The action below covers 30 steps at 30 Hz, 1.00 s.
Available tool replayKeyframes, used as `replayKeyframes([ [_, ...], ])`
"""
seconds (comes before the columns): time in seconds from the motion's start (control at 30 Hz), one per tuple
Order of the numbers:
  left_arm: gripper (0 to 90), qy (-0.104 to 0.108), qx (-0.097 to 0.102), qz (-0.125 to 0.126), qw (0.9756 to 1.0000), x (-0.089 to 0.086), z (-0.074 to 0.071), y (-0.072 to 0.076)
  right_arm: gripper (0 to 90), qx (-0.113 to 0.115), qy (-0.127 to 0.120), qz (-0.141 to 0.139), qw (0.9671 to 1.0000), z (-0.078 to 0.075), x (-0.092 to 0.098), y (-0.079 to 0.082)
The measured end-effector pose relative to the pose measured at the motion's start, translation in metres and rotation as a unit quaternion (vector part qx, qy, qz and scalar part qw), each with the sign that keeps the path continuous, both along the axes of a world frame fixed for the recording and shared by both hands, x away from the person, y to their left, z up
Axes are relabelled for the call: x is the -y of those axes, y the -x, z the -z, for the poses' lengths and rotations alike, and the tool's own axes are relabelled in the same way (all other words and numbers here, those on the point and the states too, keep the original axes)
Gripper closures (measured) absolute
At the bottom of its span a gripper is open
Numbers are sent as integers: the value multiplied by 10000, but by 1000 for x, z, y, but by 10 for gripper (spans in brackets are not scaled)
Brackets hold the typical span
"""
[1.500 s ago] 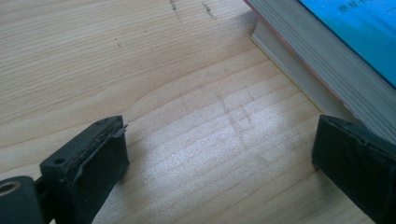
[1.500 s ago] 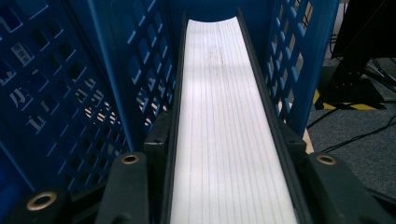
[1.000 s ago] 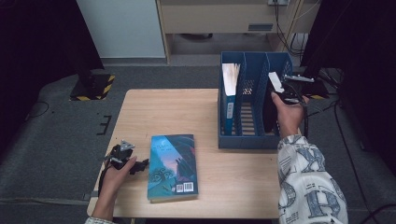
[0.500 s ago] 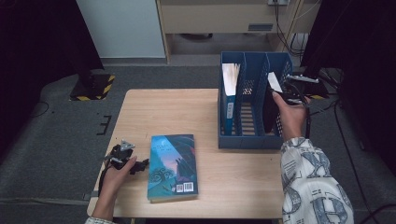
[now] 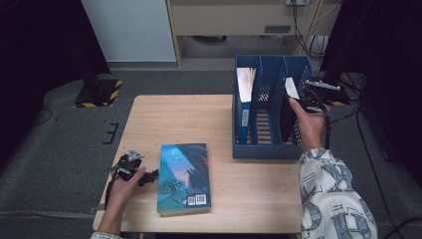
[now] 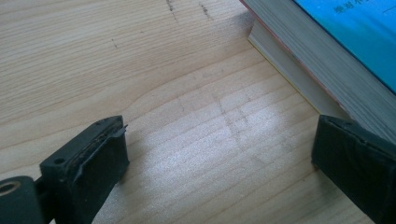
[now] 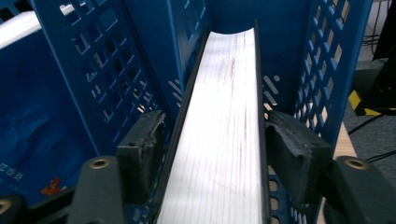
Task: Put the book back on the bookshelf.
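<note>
table (image 5: 259, 209): light wood; we see everything sitting on it, dark carpet around it.
file rack (image 5: 266, 149): blue, perforated walls, three slots, at the table's far right. In the right gripper view its walls (image 7: 100, 70) flank the book we are working on.
teal book (image 5: 183, 177): lies flat, cover up, near the front edge, left of the rack and well apart from it. Its page edge and cover corner fill the upper right of the left gripper view (image 6: 327, 60).
blue book (image 5: 245, 107): upright in the rack's left slot, white page edges up. Also seen at far left of the right gripper view (image 7: 32, 126).
dark book (image 5: 287, 112): upright in the rack's right slot, page edges facing us in the right gripper view (image 7: 224, 130); middle slot sits between it and the blue book.
right gripper (image 7: 212, 154): at the dark book's top, one jaw on either side of it. Jaws have just been opening; we see a thin gap at each cover, pads not pressing, so book released and standing in the slot.
left gripper (image 6: 219, 156): low over bare table just beside the teal book's left edge, jaws spread wide, nothing between them. Right jaw close to the book's edge; contact we cannot tell.
</note>
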State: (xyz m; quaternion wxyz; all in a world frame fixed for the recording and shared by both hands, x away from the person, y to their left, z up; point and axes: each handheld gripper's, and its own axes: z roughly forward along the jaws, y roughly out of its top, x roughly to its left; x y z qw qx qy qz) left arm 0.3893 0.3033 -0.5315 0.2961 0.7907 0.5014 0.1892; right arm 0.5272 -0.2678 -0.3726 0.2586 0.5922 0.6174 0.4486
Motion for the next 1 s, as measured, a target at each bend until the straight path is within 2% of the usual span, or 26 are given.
replayKeyframes([
  [0.27, 27, 9, -4, 1, 10000, 0, 0, 0, 265, 12, -184, -31, 9998, 2, 0, -3],
  [0.57, 26, 25, -1, -10, 10000, 0, 0, 0, 193, 30, -268, -71, 9996, 3, 1, -4],
  [1.0, 26, 18, 2, -12, 10000, 0, 0, 0, 165, 88, -498, -60, 9987, 2, 10, 4],
])
